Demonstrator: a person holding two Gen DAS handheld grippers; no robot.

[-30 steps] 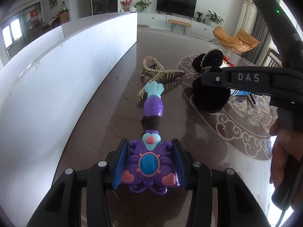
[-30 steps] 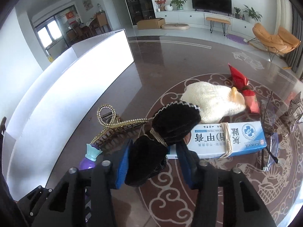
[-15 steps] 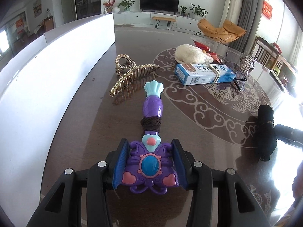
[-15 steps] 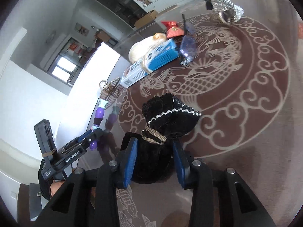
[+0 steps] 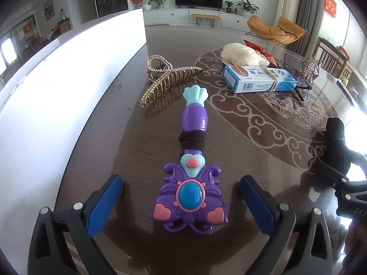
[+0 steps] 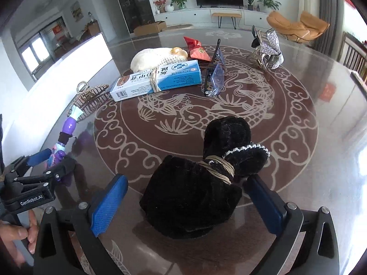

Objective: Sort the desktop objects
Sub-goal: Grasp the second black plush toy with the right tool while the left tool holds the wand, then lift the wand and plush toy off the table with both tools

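Lying apart: glossy plastic wand (image 5: 192,176), soft velvet pouch (image 6: 201,185).

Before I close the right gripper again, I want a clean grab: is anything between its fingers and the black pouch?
Nothing visible. The black pouch lies on the table between the open blue fingers of the right gripper, whose jaws have just been opening, with bare gaps either side.
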